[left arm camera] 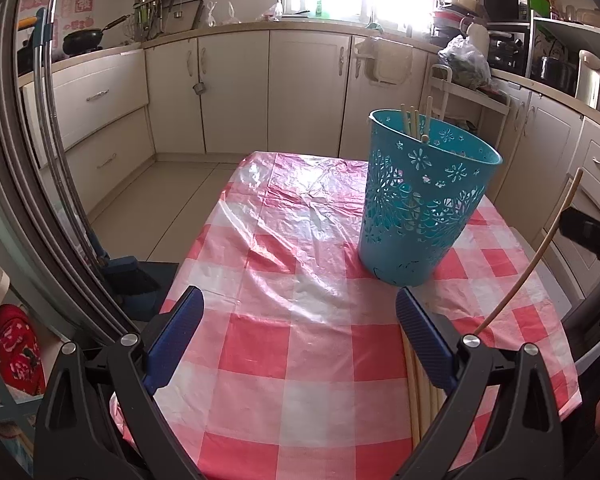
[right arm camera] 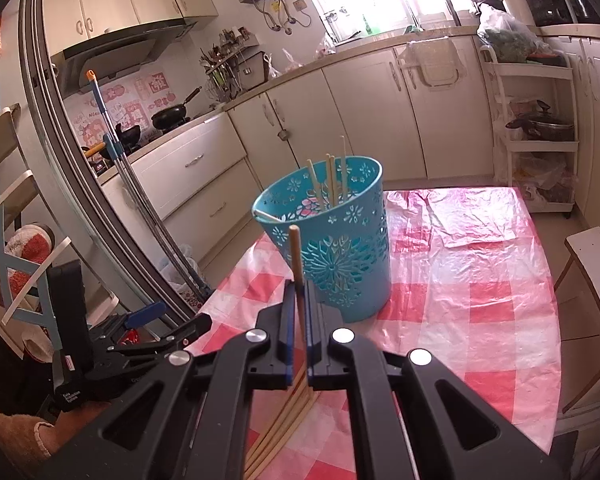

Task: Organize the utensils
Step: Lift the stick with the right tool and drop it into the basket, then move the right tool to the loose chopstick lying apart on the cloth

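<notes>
Kitchen cabinets run along the far walls, and in front of you stands a table under a pink checked plastic cloth (left arm camera: 300, 364), shiny and wrinkled.

Your right claw (right arm camera: 299, 292) is fully closed on one wooden chopstick (right arm camera: 295, 256). The stick stands almost upright between the blue pads, its blunt end above the fingertips and its lower part going down behind them. Directly ahead of this claw, just beyond the tips, stands the turquoise perforated basket (right arm camera: 340, 256). Several chopsticks (right arm camera: 330, 180) already lean inside it, against its far rim. Under the right claw, on the cloth, lies a bundle of loose chopsticks (right arm camera: 288, 424) waiting for their turn.

Your left claw (left arm camera: 300, 300) stands wide open and holds nothing. The basket is ahead of it and a little to its right. The bundle lies on the cloth below its right finger.

I judge that a chopstick is very light, stiff and smooth, so it can turn or slip between flat pads. It is better to take it near the middle, so neither end pulls it down. The grip you have now seems lower than the middle, so the long top may swing. The basket looks light too and may tip or slide on the slippery cloth if the stick pushes its rim.
</notes>
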`<state>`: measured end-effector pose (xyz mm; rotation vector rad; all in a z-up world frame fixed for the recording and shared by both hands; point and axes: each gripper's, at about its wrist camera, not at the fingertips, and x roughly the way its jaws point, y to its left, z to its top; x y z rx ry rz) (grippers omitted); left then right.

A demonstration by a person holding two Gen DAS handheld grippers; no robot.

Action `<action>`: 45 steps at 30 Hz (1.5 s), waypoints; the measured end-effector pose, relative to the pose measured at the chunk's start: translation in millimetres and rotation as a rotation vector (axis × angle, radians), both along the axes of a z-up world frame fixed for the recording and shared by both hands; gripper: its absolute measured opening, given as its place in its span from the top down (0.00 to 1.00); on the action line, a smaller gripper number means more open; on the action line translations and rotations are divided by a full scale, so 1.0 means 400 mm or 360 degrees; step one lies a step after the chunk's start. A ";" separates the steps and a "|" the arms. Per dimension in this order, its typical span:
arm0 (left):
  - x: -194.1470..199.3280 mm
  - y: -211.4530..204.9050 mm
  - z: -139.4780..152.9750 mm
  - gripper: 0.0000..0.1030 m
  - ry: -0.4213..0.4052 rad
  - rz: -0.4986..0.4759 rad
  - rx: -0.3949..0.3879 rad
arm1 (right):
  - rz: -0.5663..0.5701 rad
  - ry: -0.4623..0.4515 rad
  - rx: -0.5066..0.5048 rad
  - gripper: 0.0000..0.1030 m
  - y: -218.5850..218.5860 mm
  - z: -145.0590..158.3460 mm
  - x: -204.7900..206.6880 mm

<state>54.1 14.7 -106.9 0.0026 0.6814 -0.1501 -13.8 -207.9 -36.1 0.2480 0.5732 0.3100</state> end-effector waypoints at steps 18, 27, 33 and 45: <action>0.012 0.023 -0.025 0.10 0.0051 0.0039 -0.0047 | 0.0028 -0.0416 0.0036 0.95 -0.022 0.367 0.018; 0.013 0.032 -0.021 0.10 0.0045 0.0057 -0.0063 | -0.0089 -0.0437 -0.0052 0.95 0.004 0.338 0.162; 0.015 0.051 -0.029 0.10 0.0055 0.0083 -0.0066 | -0.0185 -0.0251 0.0037 0.94 -0.030 0.226 0.186; 0.034 0.063 -0.087 0.09 0.0157 0.0122 -0.0102 | -0.0657 0.0463 0.0275 0.55 -0.267 -0.108 -0.020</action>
